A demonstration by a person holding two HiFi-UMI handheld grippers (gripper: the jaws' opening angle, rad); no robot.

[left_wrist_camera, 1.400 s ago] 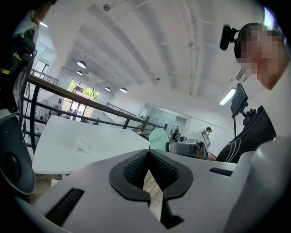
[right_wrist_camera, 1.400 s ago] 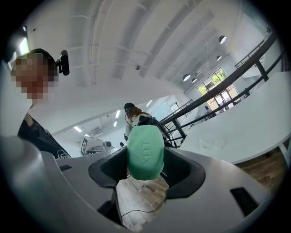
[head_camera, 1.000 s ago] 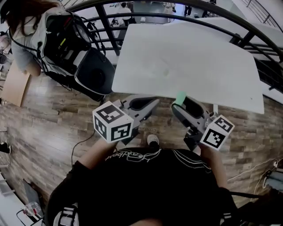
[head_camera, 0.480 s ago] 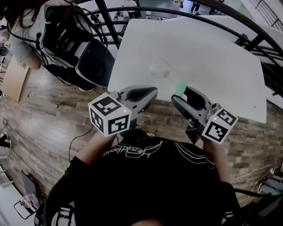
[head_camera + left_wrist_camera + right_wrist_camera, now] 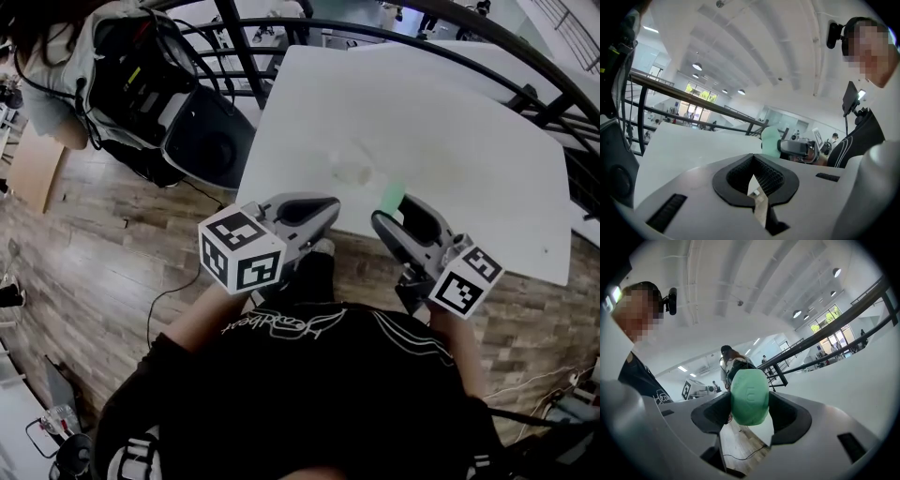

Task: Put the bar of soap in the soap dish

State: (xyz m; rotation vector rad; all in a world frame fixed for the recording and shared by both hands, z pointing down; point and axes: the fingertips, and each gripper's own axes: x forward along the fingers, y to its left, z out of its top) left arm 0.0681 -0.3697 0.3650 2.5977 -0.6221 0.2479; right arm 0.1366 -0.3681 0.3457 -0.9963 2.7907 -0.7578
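Right tool (image 5: pixel 750 409) clamps green soap (image 5: pixel 749 397); left tool (image 5: pixel 753 174) clenched, empty; clear dish (image 5: pixel 354 170) barely discernible.

The soap dish (image 5: pixel 354 169) lies on the worktop (image 5: pixel 459 122), just ahead of both tools. The left tool (image 5: pixel 323 208) and the right tool (image 5: pixel 392 212) sit side by side at the worktop's near edge, with the bar of soap (image 5: pixel 391 196) between the right tool's jaws. A bag (image 5: pixel 131 70) stands left of the worktop.

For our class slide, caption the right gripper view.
Right gripper clamps a green soap, white table beyond.
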